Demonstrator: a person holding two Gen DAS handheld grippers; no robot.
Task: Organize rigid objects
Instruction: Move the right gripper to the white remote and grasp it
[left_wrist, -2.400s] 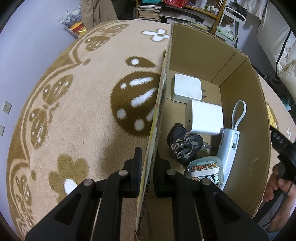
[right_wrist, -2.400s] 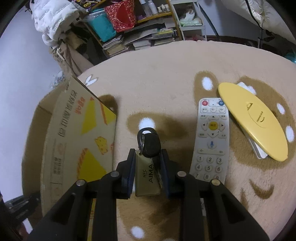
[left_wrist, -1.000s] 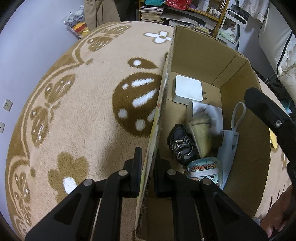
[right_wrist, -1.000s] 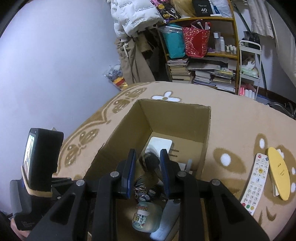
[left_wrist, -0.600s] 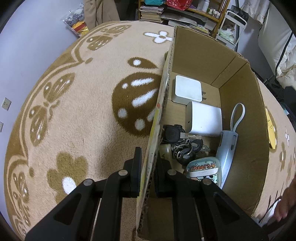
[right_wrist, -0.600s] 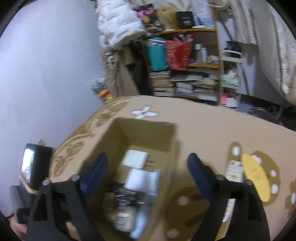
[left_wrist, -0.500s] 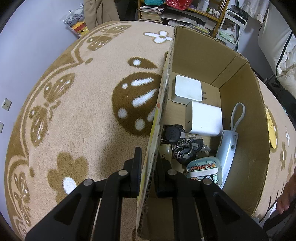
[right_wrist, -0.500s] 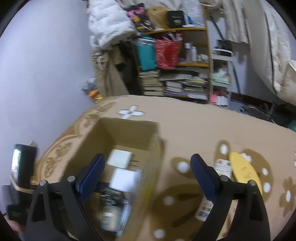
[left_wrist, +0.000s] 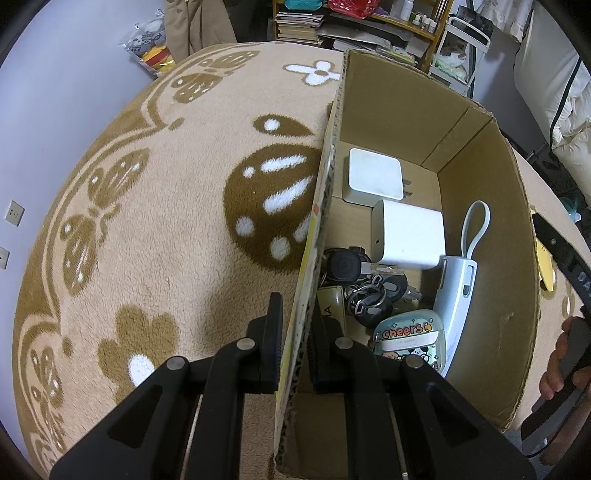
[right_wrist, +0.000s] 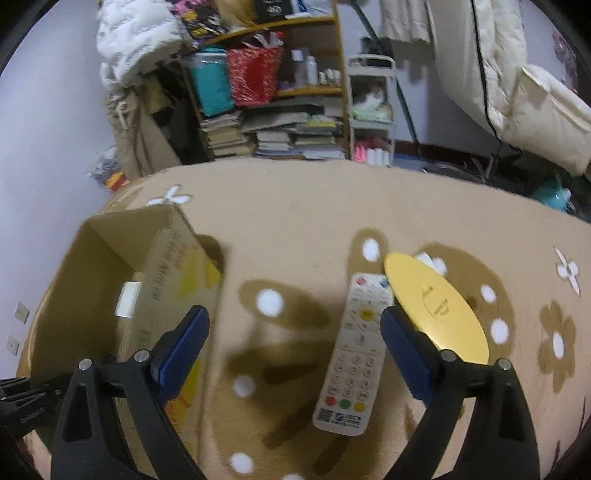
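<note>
Just ahead of my empty, wide-apart right claw (right_wrist: 293, 338) lies the remote (right_wrist: 352, 354) on the carpet: light, stiff, smooth, best gripped across its narrow sides. Left claw (left_wrist: 293, 334) is clamped on the box wall (left_wrist: 314, 236).

- Both views are fisheye: the rug (left_wrist: 155, 229) bulges into a dome and black vignette fills the corners.
- Left wrist view is sharp and evenly lit from above — the cardboard box (left_wrist: 487, 236) is shaded inside.
- Right wrist view is dimmer and softly blurred — the remote control (right_wrist: 354, 354) smears, with soft shadows beside it.
</note>
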